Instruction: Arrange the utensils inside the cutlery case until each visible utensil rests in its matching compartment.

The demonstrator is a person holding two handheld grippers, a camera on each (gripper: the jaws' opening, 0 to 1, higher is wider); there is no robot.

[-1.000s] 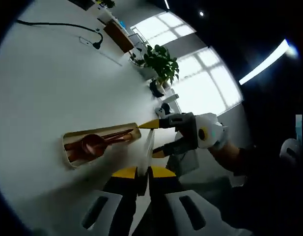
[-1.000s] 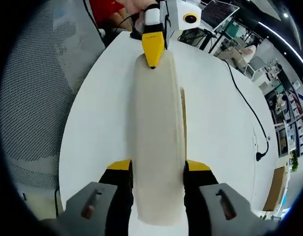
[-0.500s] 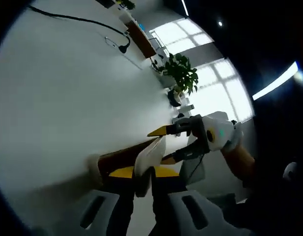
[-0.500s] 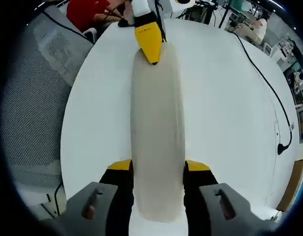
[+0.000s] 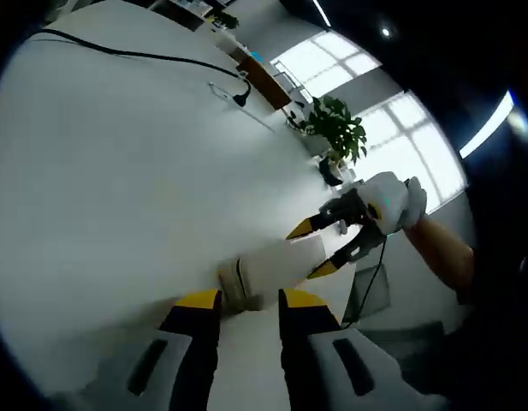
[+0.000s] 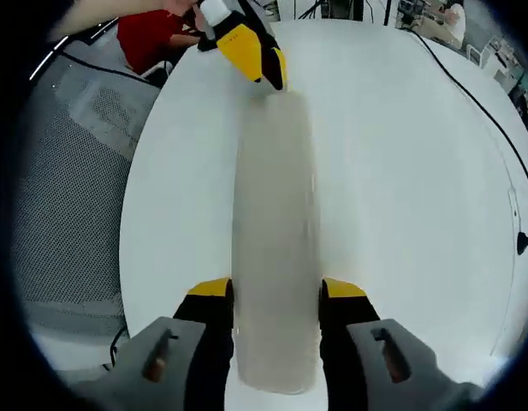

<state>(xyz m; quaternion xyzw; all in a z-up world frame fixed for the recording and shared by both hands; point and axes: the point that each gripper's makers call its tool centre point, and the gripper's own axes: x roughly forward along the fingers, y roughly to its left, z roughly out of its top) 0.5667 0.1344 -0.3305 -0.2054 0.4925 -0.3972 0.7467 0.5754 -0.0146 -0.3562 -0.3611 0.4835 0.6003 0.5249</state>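
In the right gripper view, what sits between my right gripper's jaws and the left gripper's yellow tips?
The long cream cutlery case lid spans that whole stretch on the white table: the right gripper clamps its near end, and the left gripper sits at its far end.

right gripper (image 6: 276, 295) jaws clamped; left gripper (image 5: 244, 301) jaws parted.

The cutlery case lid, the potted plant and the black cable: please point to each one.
cutlery case lid (image 6: 276, 257), right gripper view, middle of its top.
potted plant (image 5: 339, 137), left gripper view, its leaves.
black cable (image 5: 144, 56), left gripper view, mid-length.
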